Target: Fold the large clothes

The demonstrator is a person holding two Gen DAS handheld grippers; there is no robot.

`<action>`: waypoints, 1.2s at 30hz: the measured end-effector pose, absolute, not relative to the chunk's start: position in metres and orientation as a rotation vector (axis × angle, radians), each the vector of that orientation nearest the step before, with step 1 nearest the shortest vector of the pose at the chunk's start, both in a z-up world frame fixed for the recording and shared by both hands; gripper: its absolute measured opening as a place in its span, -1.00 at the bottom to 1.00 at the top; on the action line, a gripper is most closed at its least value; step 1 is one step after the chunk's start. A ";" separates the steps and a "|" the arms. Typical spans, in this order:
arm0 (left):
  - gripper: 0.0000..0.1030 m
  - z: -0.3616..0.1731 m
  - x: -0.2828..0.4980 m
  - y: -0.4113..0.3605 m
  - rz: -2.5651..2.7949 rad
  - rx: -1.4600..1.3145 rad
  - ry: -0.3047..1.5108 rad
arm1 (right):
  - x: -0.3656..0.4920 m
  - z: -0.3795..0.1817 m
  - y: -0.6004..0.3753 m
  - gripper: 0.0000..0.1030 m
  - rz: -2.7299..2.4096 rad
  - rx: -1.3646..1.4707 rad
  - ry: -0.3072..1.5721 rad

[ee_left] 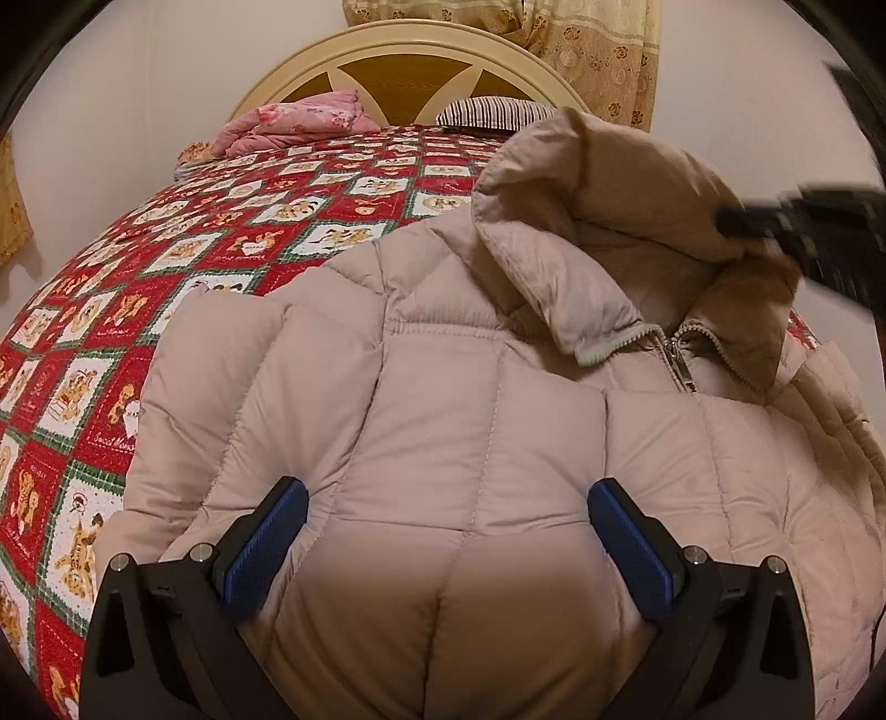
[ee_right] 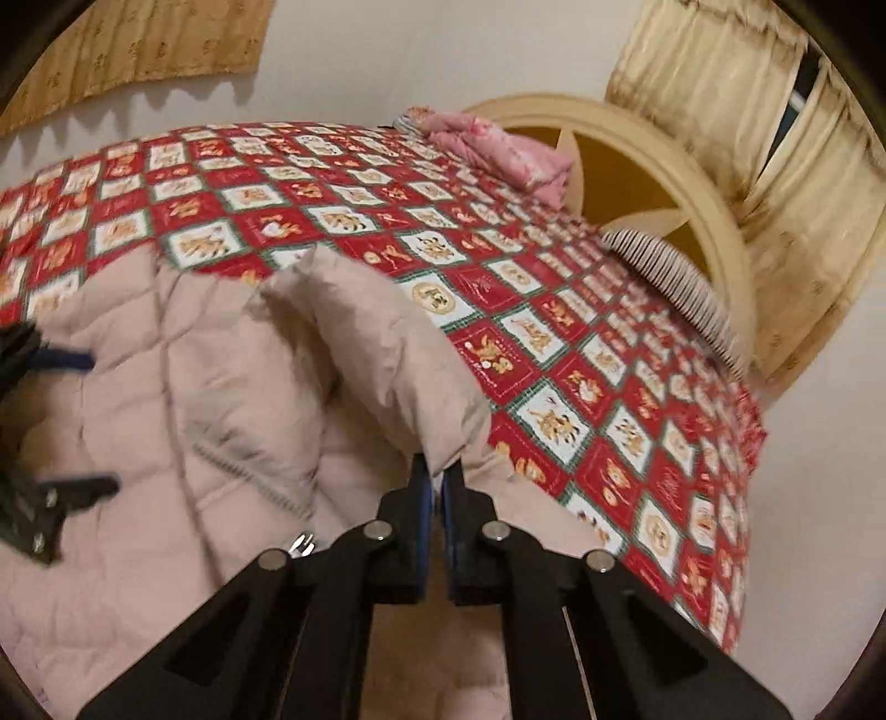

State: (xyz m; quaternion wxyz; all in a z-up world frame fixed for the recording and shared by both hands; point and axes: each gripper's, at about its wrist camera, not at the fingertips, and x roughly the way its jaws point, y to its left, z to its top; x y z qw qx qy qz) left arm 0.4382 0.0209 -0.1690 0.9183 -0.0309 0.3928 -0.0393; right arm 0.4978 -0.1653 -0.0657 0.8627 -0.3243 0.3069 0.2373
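Observation:
A beige quilted puffer jacket point(ee_left: 470, 421) lies on the bed, zipped, with its zipper pull point(ee_left: 678, 360) near the collar. My left gripper point(ee_left: 448, 526) is open, its blue pads pressed onto the padded front with a bulge of jacket between them. My right gripper point(ee_right: 440, 482) is shut on the edge of the jacket's hood point(ee_right: 398, 354) and holds it lifted off the bed. In the left wrist view the right gripper point(ee_left: 775, 221) is a blurred dark shape at the hood point(ee_left: 609, 183). The left gripper point(ee_right: 61, 421) shows blurred at the left of the right wrist view.
The bed has a red patchwork quilt point(ee_left: 166, 266) with teddy-bear squares. A folded pink blanket point(ee_left: 299, 119) and a striped pillow point(ee_left: 493, 111) lie by the cream headboard point(ee_left: 410, 50). Yellow curtains point(ee_right: 764, 166) hang behind. The bed edge point(ee_right: 742, 554) drops off to the right.

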 end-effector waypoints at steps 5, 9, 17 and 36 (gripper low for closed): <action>0.98 -0.143 0.436 0.044 -0.150 -0.235 0.817 | 0.475 -0.096 -0.163 -0.92 0.449 -0.718 0.640; 0.98 -0.083 0.450 0.064 -0.130 -0.306 0.691 | 0.462 -0.112 -0.163 -0.92 0.419 -0.782 0.586; 0.98 -0.069 0.542 0.006 -0.071 -0.008 0.729 | 0.453 -0.120 -0.166 -0.92 0.439 -0.770 0.576; 0.98 -0.162 0.534 -0.013 -0.041 0.133 0.867 | 0.500 -0.030 -0.223 -0.10 0.288 -0.074 0.618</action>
